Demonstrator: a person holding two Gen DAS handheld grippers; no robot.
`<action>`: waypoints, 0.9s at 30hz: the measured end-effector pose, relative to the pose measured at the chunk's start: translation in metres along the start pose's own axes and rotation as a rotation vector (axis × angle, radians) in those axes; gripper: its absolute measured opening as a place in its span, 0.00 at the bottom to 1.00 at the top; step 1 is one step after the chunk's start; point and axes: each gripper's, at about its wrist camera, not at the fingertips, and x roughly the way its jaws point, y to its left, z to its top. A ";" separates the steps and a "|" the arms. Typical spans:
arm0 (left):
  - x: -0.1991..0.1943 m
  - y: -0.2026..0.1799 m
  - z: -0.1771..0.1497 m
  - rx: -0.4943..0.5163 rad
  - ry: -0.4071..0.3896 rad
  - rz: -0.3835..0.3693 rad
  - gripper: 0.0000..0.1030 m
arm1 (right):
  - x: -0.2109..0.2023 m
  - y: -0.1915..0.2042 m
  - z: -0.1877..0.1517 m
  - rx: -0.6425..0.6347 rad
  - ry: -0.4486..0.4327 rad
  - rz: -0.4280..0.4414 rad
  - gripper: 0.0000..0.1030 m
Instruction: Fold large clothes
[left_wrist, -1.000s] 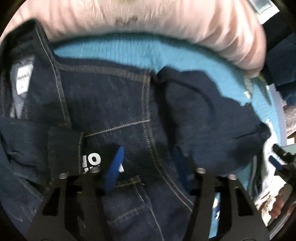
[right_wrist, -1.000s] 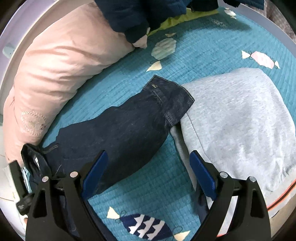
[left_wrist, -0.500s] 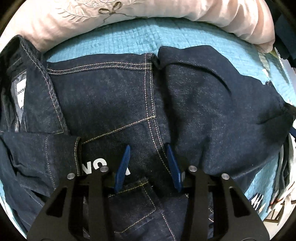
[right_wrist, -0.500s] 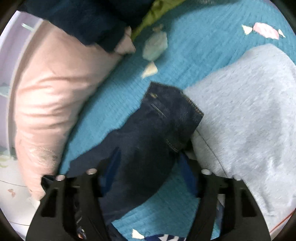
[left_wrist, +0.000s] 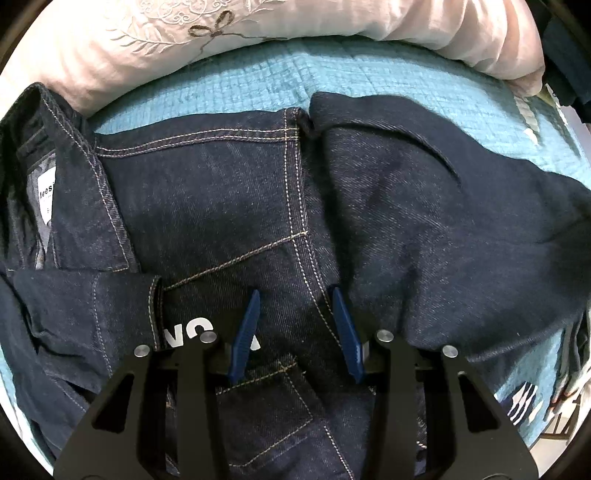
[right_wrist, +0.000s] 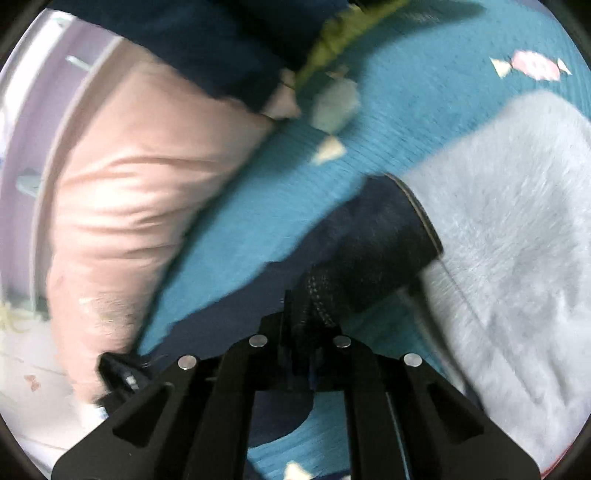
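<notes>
denim garment: dark blue denim jacket (left_wrist: 229, 192) with tan contrast stitching, lying spread on the teal quilted bedcover (left_wrist: 258, 85); its collar and a white neck label (left_wrist: 46, 199) sit at the left edge of the left wrist view, and white printed letters show just beside the blue pad on the left.
sleeve: one dark denim sleeve (right_wrist: 373, 251) runs out across the bedcover to a cuff that lies against the edge of the pale grey fleece garment (right_wrist: 517, 258); this view is blurred.
left claw: left claw (left_wrist: 295, 325), black frame with blue pads (left_wrist: 245, 328), points steeply down over the jacket front; the pads stand part way apart with a stitched seam between them, and whether they press the cloth cannot be told.
right claw: right claw (right_wrist: 301, 325) has its fingers pressed together, pinching a bunched fold of the denim sleeve near the seam.
bedding: long pale pink pillow (left_wrist: 332, 22) with grey embroidered leaves and a bow lies along the far side of the bedcover, just beyond the jacket; the bedcover carries small candy and fish prints.
other cloth: dark navy fabric (right_wrist: 207, 44) and a strip of yellow-green cloth (right_wrist: 340, 29) lie at the top of the right wrist view, beyond the pillow's end.
</notes>
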 end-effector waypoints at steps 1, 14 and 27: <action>0.000 -0.001 -0.001 0.002 -0.005 0.004 0.40 | -0.009 0.007 0.000 -0.005 -0.009 0.025 0.05; -0.011 0.002 -0.004 0.004 -0.010 0.000 0.38 | -0.088 0.128 -0.049 -0.303 -0.010 0.300 0.05; -0.103 0.084 -0.041 -0.034 -0.105 -0.036 0.29 | -0.078 0.184 -0.089 -0.382 0.022 0.303 0.05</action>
